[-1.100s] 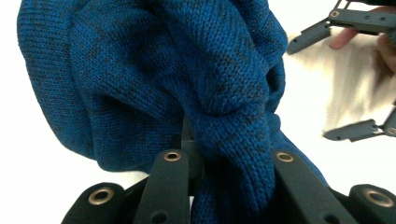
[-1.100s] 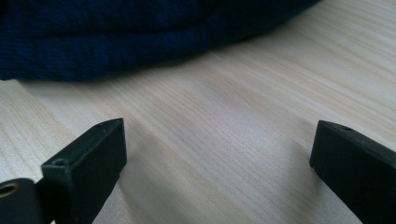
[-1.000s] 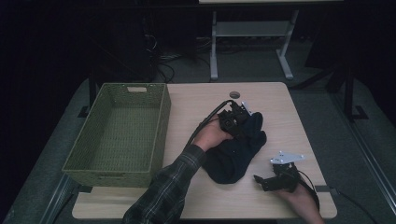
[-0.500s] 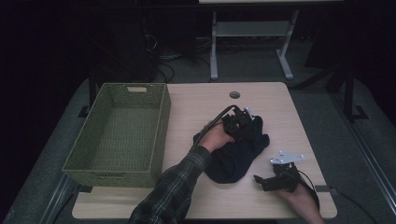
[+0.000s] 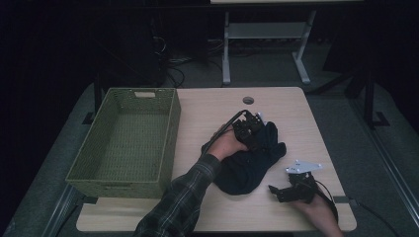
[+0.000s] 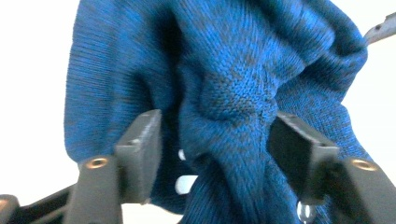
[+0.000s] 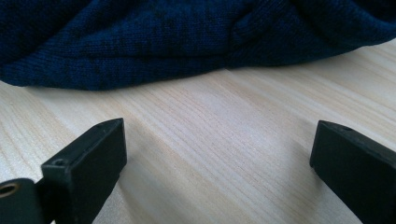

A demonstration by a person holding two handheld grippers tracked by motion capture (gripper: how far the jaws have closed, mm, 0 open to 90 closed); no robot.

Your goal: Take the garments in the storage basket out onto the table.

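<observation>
At about 5 o'clock on the tabletop [image 5: 296, 106], nearest the person, the right gripper [image 5: 277, 192] rests with jaws spread wide and empty, just short of the dark blue knit garment [image 5: 249, 160]. The garment lies bunched near the middle, toward 4 o'clock. At its far edge the left gripper [image 5: 254, 132] has just been opening its jaws; a fold of knit sits between them, pads apparently clear. At 9 o'clock the green woven basket [image 5: 170, 123] holds nothing, so putting the garment away looks undone

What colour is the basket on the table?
The basket is olive green, woven; clearest in the high view.
</observation>
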